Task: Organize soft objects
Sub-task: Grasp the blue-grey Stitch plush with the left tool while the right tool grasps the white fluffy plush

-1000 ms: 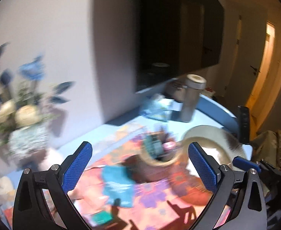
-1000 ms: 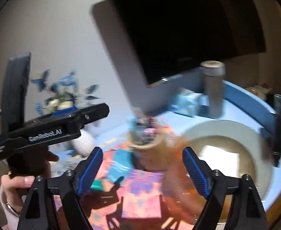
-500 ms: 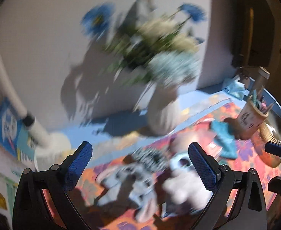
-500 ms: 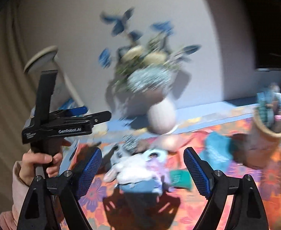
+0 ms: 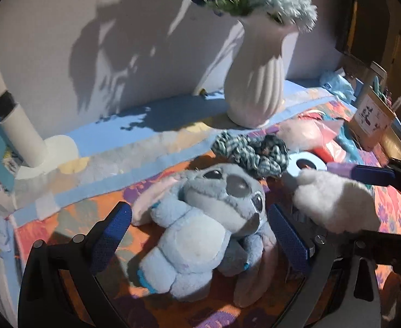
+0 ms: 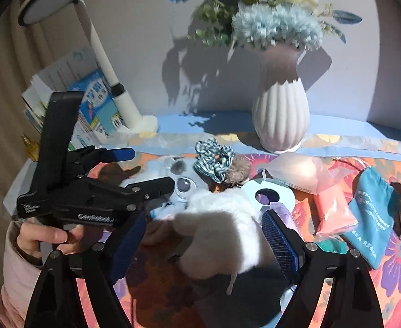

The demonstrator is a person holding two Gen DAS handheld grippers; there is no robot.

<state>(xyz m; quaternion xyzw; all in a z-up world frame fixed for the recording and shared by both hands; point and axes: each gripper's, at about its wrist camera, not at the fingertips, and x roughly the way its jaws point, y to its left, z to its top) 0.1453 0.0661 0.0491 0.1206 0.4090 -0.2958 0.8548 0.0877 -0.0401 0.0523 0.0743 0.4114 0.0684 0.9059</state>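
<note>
In front of the ribbed white vase [image 5: 255,82], whose flowers are cut off at the frame's top, the blue plush toy [image 5: 200,232] lies between the released fingers of the left gripper [image 5: 199,231], untouched. Just right of that, the white fluffy toy [image 6: 222,235] sits between the right gripper [image 6: 203,242]'s spread fingers, its lower part lost in shadow; a checked scrunchie [image 5: 251,151] lies nearest the vase.

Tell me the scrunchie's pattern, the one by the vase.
The scrunchie is a teal-and-white check; the left wrist view shows it best.
</note>
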